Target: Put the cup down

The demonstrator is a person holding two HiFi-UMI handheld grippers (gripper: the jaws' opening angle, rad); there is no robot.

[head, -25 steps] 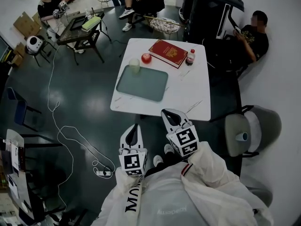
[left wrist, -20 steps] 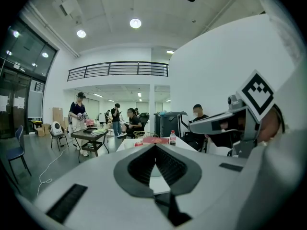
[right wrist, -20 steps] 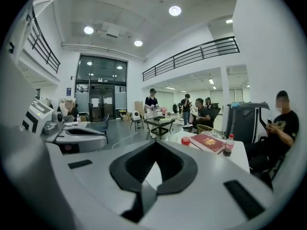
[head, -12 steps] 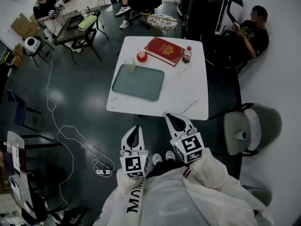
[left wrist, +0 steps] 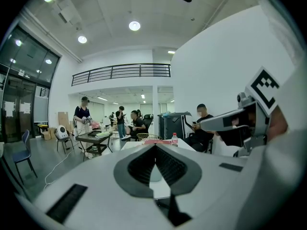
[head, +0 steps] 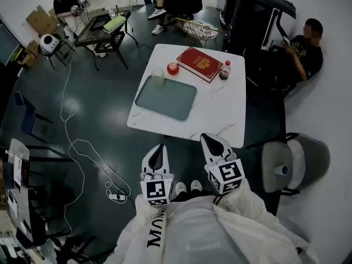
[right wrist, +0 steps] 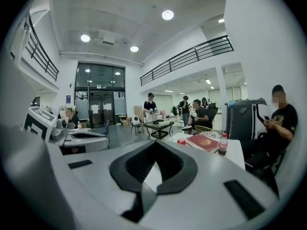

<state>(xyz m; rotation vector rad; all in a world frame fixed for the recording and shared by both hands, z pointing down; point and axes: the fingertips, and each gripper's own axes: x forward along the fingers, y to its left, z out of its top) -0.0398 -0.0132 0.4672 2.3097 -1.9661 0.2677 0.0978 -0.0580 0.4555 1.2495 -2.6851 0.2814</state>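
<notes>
A pale green cup (head: 158, 76) stands on the white table (head: 220, 120), at the far left corner of a grey-green tray (head: 166, 97). Beside it lie a red apple (head: 172, 68), a red book (head: 199, 64) and a small bottle (head: 224, 70). My left gripper (head: 158, 150) and right gripper (head: 212, 142) hover close to my body, short of the table's near edge. Both are shut with nothing held. The right gripper view shows the book (right wrist: 204, 142) and bottle (right wrist: 222, 144) beyond the shut jaws.
A grey chair (head: 294, 161) with a paper cup (head: 281, 170) on it stands right of the table. A white cable (head: 82, 147) and power strip (head: 116, 197) lie on the dark floor to the left. A person (head: 302, 48) sits beyond the table's right side; others are at a far table (head: 104, 23).
The head view has swung a little, so the table sits slightly differently in frame. Both grippers stay shut and low by my body. Nothing on the table has moved.
</notes>
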